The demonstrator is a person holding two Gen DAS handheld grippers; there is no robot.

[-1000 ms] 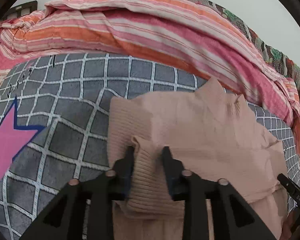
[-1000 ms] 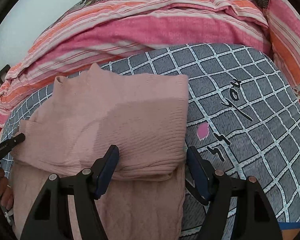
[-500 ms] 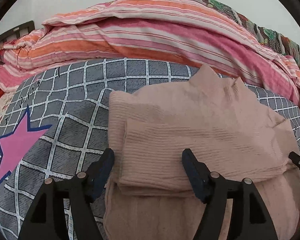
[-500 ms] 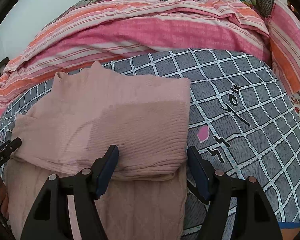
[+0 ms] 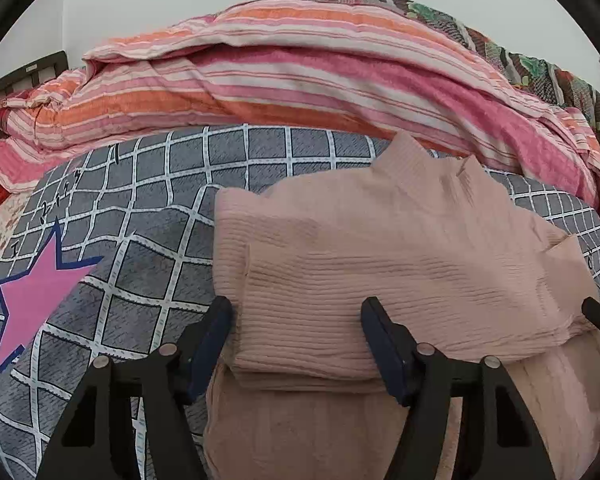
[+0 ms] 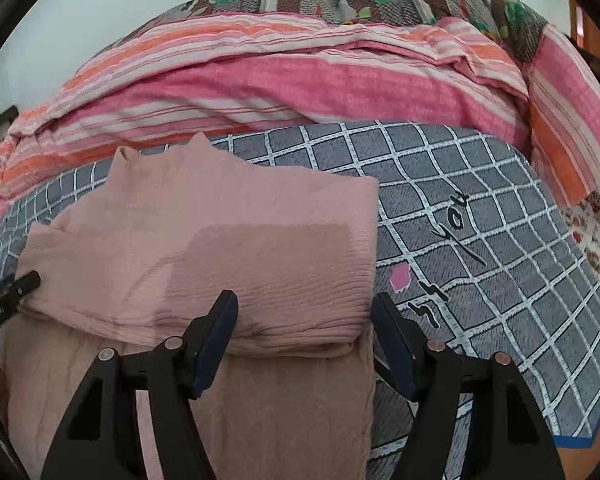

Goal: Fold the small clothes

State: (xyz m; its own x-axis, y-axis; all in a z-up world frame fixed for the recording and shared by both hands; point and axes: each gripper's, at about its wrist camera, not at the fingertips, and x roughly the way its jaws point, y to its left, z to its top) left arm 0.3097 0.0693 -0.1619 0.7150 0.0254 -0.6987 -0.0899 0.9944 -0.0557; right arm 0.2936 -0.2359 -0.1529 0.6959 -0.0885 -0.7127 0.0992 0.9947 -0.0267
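Observation:
A pale pink knitted sweater (image 5: 380, 248) lies on a grey checked blanket (image 5: 140, 240), its upper part folded down over the lower part. My left gripper (image 5: 296, 312) hovers at the fold's left front corner. Its jaws are closing, with the ribbed fold between them, and the pads stand apart from the cloth. In the right wrist view the sweater (image 6: 220, 232) shows its folded right edge. My right gripper (image 6: 304, 304) straddles that corner. Its jaws are closing too and touch nothing. Each gripper's tip shows at the edge of the other's view.
A bunched pink and orange striped quilt (image 5: 300, 72) runs along the far side of the bed, with a floral cover (image 6: 380, 0) behind it. The blanket (image 6: 480, 220) carries a pink star (image 5: 32, 292) at left and black lettering at right. A dark headboard (image 5: 20, 76) stands at far left.
My left gripper has let go of the ribbed fold that it pinched and opened wide. The fold now lies flat on the sweater. The right gripper has barely moved.

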